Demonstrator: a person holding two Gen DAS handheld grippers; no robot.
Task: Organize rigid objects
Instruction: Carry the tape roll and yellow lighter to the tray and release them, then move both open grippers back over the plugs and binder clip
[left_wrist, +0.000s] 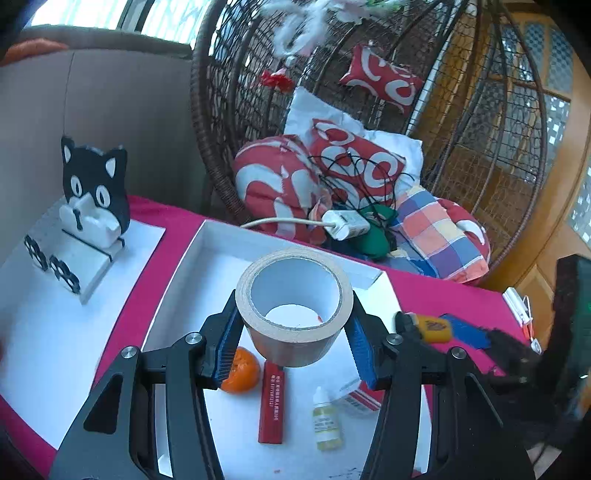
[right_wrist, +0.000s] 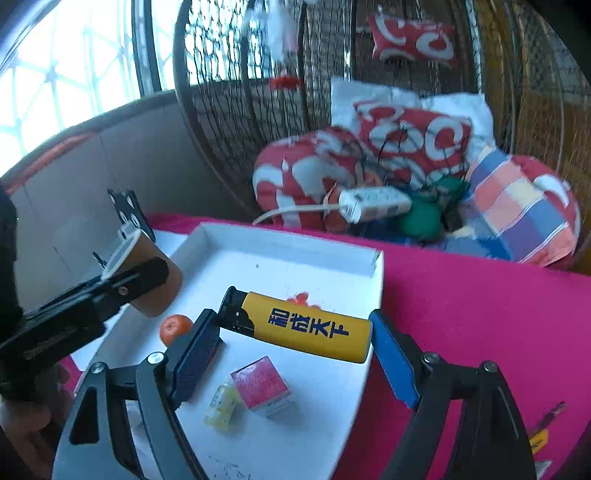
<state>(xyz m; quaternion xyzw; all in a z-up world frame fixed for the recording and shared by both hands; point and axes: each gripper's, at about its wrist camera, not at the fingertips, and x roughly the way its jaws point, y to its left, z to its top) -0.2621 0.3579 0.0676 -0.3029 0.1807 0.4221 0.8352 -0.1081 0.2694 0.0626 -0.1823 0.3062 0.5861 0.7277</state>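
My left gripper (left_wrist: 291, 338) is shut on a beige tape roll (left_wrist: 291, 284), its blue pads (left_wrist: 225, 339) pressing the roll's sides above the white tray (left_wrist: 207, 236). Under it in the tray lie an orange (left_wrist: 242, 371), a red bar (left_wrist: 271, 402), a small dropper bottle (left_wrist: 327, 421) and a small red-and-white box (left_wrist: 360, 397). My right gripper (right_wrist: 295, 350) is shut endwise on a yellow lighter (right_wrist: 306, 332) over the tray's right side (right_wrist: 376, 266). Below it lie a pink box (right_wrist: 262, 384) and the yellow bottle (right_wrist: 221, 406). The tape roll (right_wrist: 155, 280) shows at the left.
A black-and-white dog-shaped holder (left_wrist: 92, 192) stands on a white board (left_wrist: 55, 332) left of the tray. A pink cloth (right_wrist: 461, 314) covers the table. Behind it is a wicker hanging chair (left_wrist: 480, 129) with cushions (left_wrist: 277, 184) and a white power adapter (left_wrist: 345, 223). A cardboard wall (left_wrist: 129, 110) stands at the left.
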